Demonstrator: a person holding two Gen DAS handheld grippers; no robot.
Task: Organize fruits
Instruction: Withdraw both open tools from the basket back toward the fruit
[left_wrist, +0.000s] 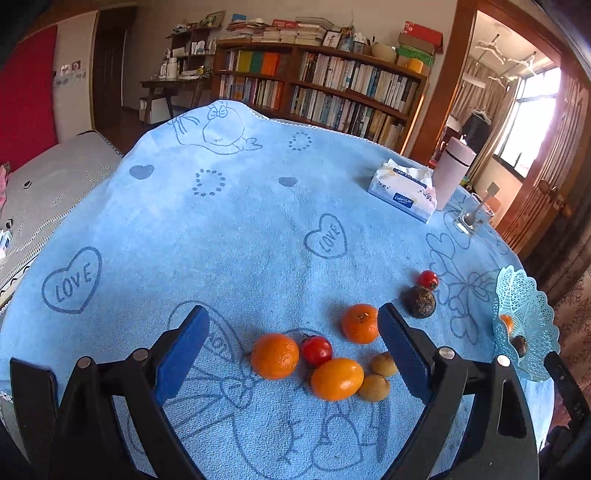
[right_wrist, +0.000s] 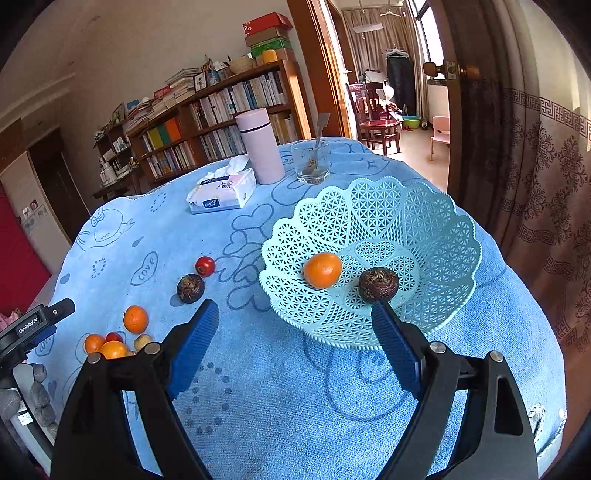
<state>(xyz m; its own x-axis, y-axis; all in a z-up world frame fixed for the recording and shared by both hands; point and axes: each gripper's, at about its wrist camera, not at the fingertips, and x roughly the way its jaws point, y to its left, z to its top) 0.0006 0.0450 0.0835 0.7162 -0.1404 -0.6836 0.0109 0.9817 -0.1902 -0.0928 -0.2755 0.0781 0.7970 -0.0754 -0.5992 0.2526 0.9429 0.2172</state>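
Note:
In the left wrist view, my left gripper (left_wrist: 293, 314) is open above a cluster of fruit on the blue cloth: an orange (left_wrist: 275, 355), a red tomato (left_wrist: 317, 350), an oval orange fruit (left_wrist: 337, 378) and two small brown fruits (left_wrist: 373, 387). Another orange (left_wrist: 360, 323) lies by the right finger (left_wrist: 399, 347), with a dark brown fruit (left_wrist: 419, 302) and a second tomato (left_wrist: 428, 279) beyond. My right gripper (right_wrist: 294, 309) is open and empty just in front of the pale blue lattice basket (right_wrist: 443, 221). The basket holds an orange (right_wrist: 322, 269) and a dark brown fruit (right_wrist: 378, 285).
A tissue pack (right_wrist: 221, 192), a pink flask (right_wrist: 258, 146) and a glass with a spoon (right_wrist: 310, 160) stand at the far side of the round table. The basket (left_wrist: 528, 314) sits near the table's right edge. A bookshelf and a doorway are behind.

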